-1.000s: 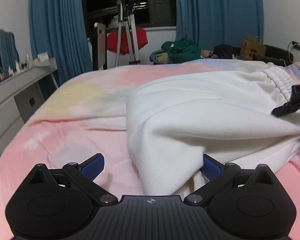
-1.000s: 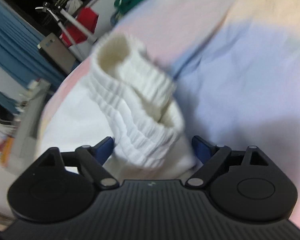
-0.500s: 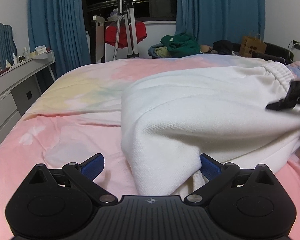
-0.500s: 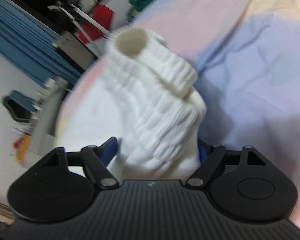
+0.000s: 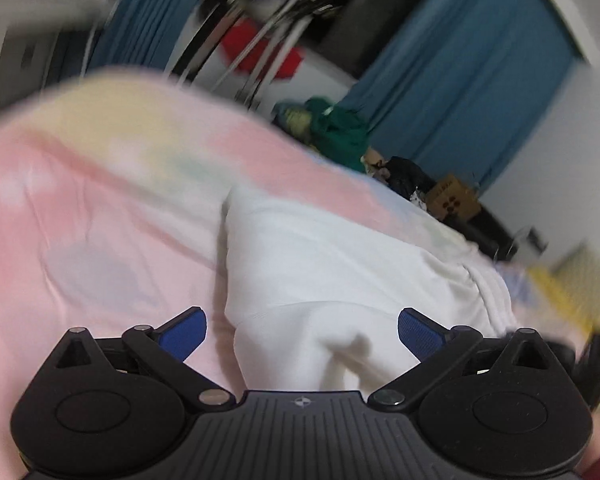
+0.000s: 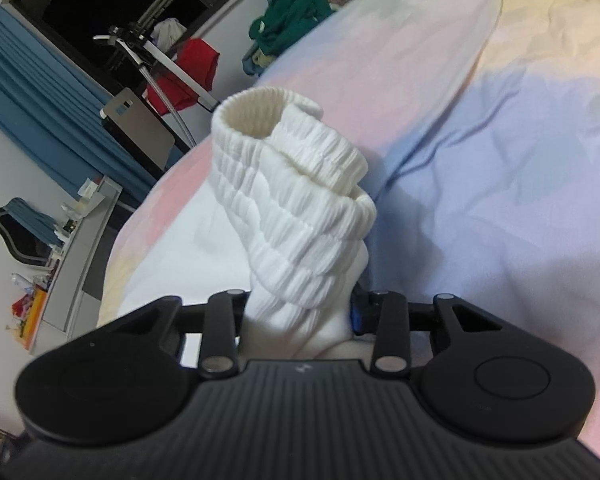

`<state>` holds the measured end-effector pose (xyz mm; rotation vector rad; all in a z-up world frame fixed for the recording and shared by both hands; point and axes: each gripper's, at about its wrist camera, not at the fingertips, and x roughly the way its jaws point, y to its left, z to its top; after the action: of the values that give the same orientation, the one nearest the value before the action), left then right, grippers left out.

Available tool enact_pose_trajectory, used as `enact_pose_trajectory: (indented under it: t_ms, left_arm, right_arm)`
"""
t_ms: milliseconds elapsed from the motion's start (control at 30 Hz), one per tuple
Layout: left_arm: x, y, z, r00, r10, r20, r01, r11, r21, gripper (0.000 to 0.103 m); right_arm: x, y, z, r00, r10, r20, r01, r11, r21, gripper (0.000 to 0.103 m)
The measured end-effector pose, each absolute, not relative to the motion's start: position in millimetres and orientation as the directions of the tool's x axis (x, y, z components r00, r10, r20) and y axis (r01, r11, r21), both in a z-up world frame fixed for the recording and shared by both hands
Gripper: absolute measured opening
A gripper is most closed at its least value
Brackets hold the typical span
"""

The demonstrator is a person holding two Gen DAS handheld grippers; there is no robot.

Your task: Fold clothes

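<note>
The white sweatpants [image 5: 340,264] are lying on the pastel bedsheet [image 5: 80,208], looking soft, thick and floppy; the ribbed waistband [image 6: 300,216] is giving the firmest hold; the right gripper [image 6: 300,312] is pinching it, shown only in its own view; the left gripper [image 5: 302,330] is hovering spread over the fabric

i see a bed [image 6: 500,128] under a pastel pink, yellow and blue sheet, blue curtains [image 5: 460,92] beside a dark window [image 6: 112,4], white walls, a grey dresser [image 6: 80,248], and a clothes rack [image 6: 168,60] with something red.
</note>
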<state>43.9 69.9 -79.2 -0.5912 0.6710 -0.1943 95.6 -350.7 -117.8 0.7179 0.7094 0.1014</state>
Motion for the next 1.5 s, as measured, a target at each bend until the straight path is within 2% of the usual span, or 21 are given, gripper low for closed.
enact_pose_trajectory:
  t_ms: [67,267,533,633,733,933,1067,1167,1333,1500]
  left_arm:
    - [60.0,79.4,-93.5,0.753,-0.337,-0.566,-0.099,0.792,-0.603,0.102]
    - [82.0,80.5,-104.9,0.714,-0.44,-0.545,-0.04,0.751,-0.659,0.094]
    - [92.8,80.5,-128.0,0.644,-0.538,-0.543,-0.03,0.692,-0.721,0.094]
    - [94.1,73.4,-130.1,0.62,-0.56,-0.549,0.005,0.703,-0.711,0.088]
    - [90.8,65.4,-128.3,0.624,-0.528,-0.576,0.028,0.751,-0.659,0.087]
    - [79.6,66.6,-122.1,0.641,-0.488,-0.593,0.03,0.788,-0.615,0.067]
    - [67.9,62.9,-107.2,0.666,-0.462,-0.586,0.041,0.807,-0.589,0.054]
    - [61.0,57.7,-87.0,0.678,-0.453,-0.579,0.062,0.82,-0.569,0.048]
    - [56.9,41.8,-45.7,0.686,-0.463,-0.561,0.089,0.819,-0.567,0.045]
    - [77.5,-10.6,1.7,0.685,-0.496,-0.533,0.169,0.821,-0.546,0.045]
  right_arm:
    - [93.5,-351.2,-112.2,0.779,0.313,-0.543,0.138,0.759,0.636,0.037]
    - [90.6,-348.6,-100.2,0.815,0.282,-0.506,0.116,0.776,0.619,0.035]
    - [97.7,-346.4,-101.8,0.806,0.274,-0.524,0.111,0.8,0.59,0.035]
    - [100.3,-345.7,-102.8,0.802,0.272,-0.532,0.11,0.808,0.579,0.037]
    - [103.1,-345.2,-107.5,0.783,0.279,-0.556,0.119,0.811,0.574,0.039]
    - [104.7,-342.9,-109.5,0.768,0.284,-0.573,0.123,0.814,0.568,0.039]
    - [99.8,-341.5,-98.4,0.796,0.281,-0.536,0.105,0.808,0.58,0.036]
    - [96.1,-348.4,-82.3,0.827,0.286,-0.484,0.079,0.793,0.604,0.034]
    - [90.0,-360.0,-55.4,0.872,0.291,-0.394,0.033,0.769,0.639,0.032]
    - [80.3,-391.9,-26.4,0.923,0.247,-0.294,0.016,0.739,0.674,0.032]
